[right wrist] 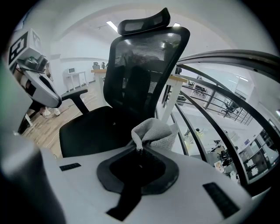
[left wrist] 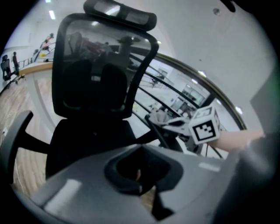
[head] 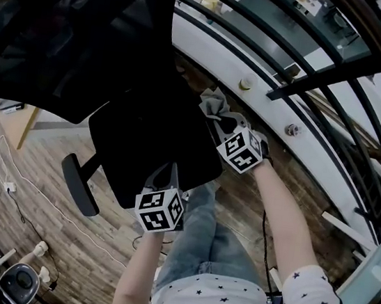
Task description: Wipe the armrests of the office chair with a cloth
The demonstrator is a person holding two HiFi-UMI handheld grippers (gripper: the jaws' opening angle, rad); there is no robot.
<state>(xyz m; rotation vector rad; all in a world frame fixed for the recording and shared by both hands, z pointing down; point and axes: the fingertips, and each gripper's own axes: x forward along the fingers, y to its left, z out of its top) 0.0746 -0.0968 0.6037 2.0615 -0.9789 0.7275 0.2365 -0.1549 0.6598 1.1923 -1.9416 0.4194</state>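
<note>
I have the office chair in front of me, the railing just beyond the seat's right edge. The armrest off the seat's left edge stands untouched. The left gripper hovers at the seat's front edge, fingers together on nothing. The right gripper has its fingers clamped on the grey cloth, bunched at the seat's right edge. I judge the right armrest is the step in hand. Next: rub along it, then cross over. No container in play.
</note>
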